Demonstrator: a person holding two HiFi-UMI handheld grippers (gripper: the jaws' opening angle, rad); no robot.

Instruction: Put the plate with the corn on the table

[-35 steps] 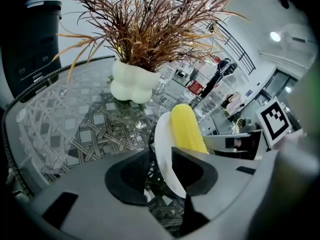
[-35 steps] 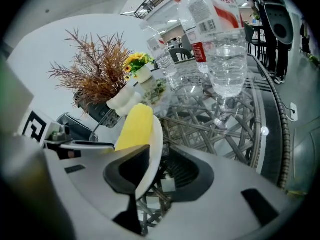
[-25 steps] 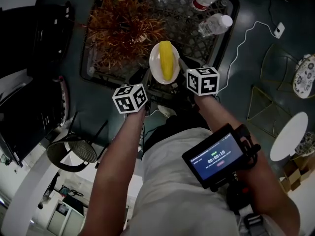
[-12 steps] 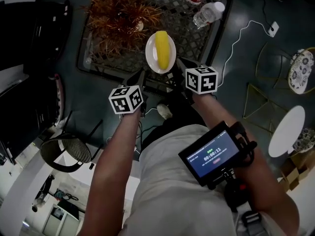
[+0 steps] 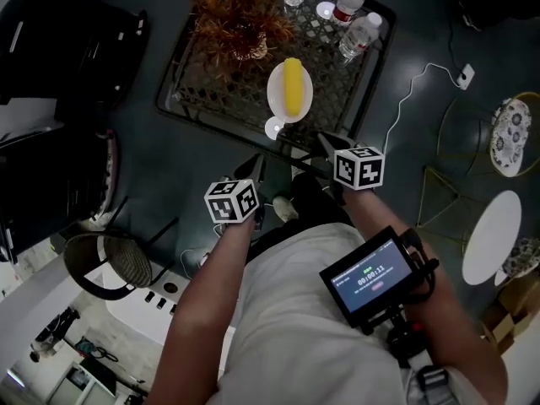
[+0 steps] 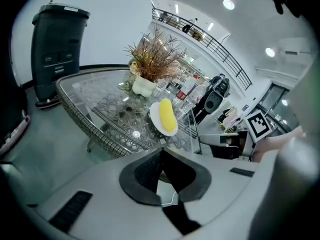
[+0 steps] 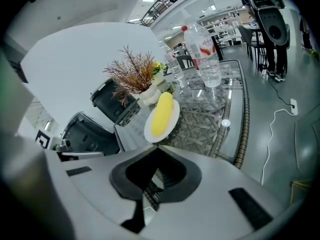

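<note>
Though unclear overhead, left tongs (image 6: 162, 150) (empty) closed.

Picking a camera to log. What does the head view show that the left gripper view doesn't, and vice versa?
Head view only: the screen at the person's chest and a round white tabletop. Left gripper view only: ceiling lights and a balcony railing. Both: the plate with the corn on the table, and the dried plant.
</note>
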